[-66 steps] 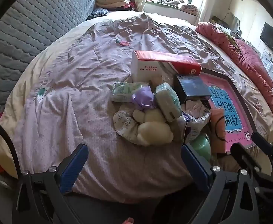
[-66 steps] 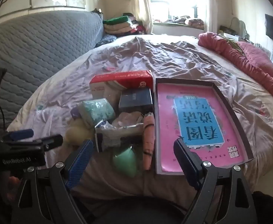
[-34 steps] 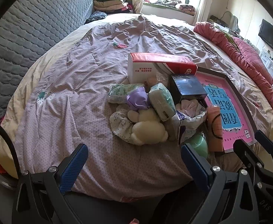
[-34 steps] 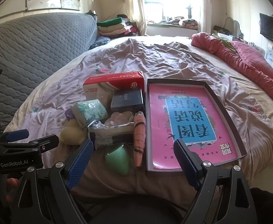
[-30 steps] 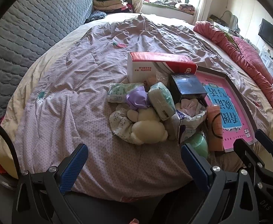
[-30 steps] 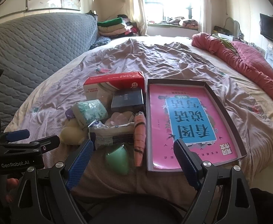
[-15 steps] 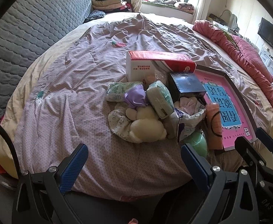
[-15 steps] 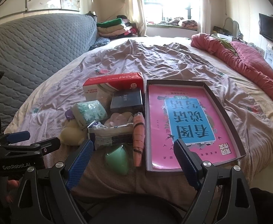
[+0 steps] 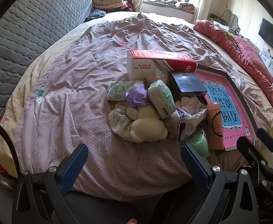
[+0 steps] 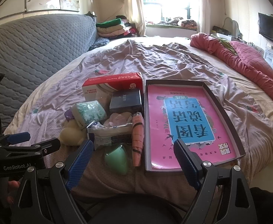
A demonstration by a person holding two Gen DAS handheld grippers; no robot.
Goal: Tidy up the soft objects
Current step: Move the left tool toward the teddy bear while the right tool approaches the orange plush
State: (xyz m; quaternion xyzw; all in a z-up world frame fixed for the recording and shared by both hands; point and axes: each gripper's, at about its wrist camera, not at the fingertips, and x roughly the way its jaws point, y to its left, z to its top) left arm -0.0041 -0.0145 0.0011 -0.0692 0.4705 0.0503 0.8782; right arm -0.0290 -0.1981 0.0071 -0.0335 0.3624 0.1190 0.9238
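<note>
Both claws are hanging wide apart and holding nothing, short of the bed's near edge; the left gripper is facing the heap of soft things at about one o'clock, and the right gripper is looking over the same heap at about eleven o'clock.

The cream plush bear is lying on a floral white cloth at the heap's near left; behind it are sitting a lilac fabric bundle and two mint-patterned soft packs; to its right a crinkled white plastic bag of pale pink cloth is standing open.

The relation that matters, I judge: the orange striped soft roll is lying with its long axis running twelve to six, straight away from the right gripper and touching the outer wall of the shallow dark-rimmed box with a pink printed sheet; the mint-green soft cone is lying just before the right claw's left finger; so the right hand seems nearer to both, with the box at its one o'clock, while the bear is sitting closer to the left hand.
</note>
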